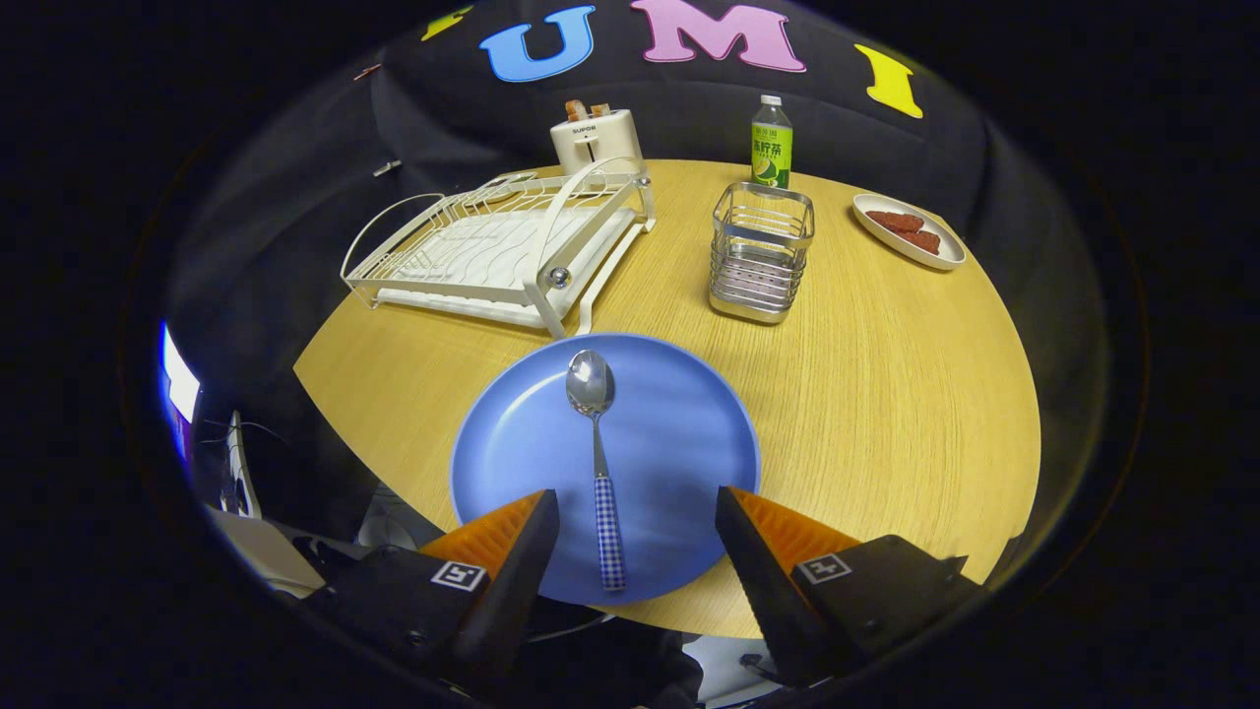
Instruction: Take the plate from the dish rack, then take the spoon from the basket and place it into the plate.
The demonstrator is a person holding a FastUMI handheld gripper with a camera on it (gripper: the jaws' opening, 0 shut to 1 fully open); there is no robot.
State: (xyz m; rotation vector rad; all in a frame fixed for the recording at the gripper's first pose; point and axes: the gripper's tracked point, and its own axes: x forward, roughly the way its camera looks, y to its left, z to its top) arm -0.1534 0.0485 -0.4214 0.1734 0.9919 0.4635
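Observation:
A blue plate [679, 443] lies flat on the round wooden table [886, 394], near its front edge. On the plate rests a metal spoon [597, 433] with a checked blue-and-white handle, bowl pointing away from me. My gripper [638, 512] hovers over the plate's near rim, open, with the spoon's handle lying between the fingers and touched by neither. Beyond the plate stands the white wire dish rack [497, 251], with no dishes in it. To its right is the metal wire basket [760, 253].
A white toaster [596, 138] with bread slices stands behind the rack. A green-labelled bottle [771, 145] is behind the basket. A small white dish [908, 230] with brown food sits at the far right. Bare tabletop stretches right of the plate.

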